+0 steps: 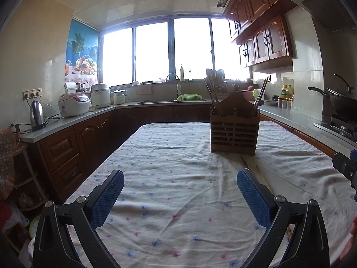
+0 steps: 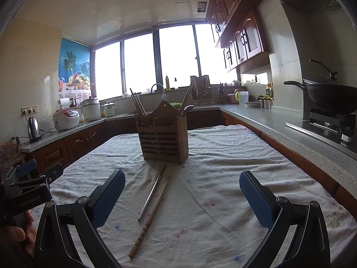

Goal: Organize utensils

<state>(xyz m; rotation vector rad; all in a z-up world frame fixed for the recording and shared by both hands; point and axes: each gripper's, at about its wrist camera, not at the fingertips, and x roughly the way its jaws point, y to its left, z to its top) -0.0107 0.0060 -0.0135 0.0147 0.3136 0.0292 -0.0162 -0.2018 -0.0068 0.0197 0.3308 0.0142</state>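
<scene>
A brown slatted wooden utensil holder [image 2: 162,140] stands on the cloth-covered table [image 2: 223,178], with several chopsticks [image 2: 139,109] and a spoon [image 2: 188,108] upright in it. Two loose chopsticks lie on the cloth in front of it: a metal one [image 2: 152,192] and a wooden one [image 2: 154,214], side by side. My right gripper [image 2: 181,178] hangs open above them, holding nothing. My left gripper [image 1: 180,176] is open over bare cloth, left of the holder [image 1: 234,129]. In the left wrist view the loose chopsticks show only as a faint blur.
A hand [image 2: 13,234] holds the left gripper body [image 2: 31,183] at the left edge. Counters ring the table, with a kettle [image 1: 36,116] and rice cooker [image 1: 73,105] on the left, and a wok [image 2: 330,98] on the stove at the right. The sink lies beneath the window.
</scene>
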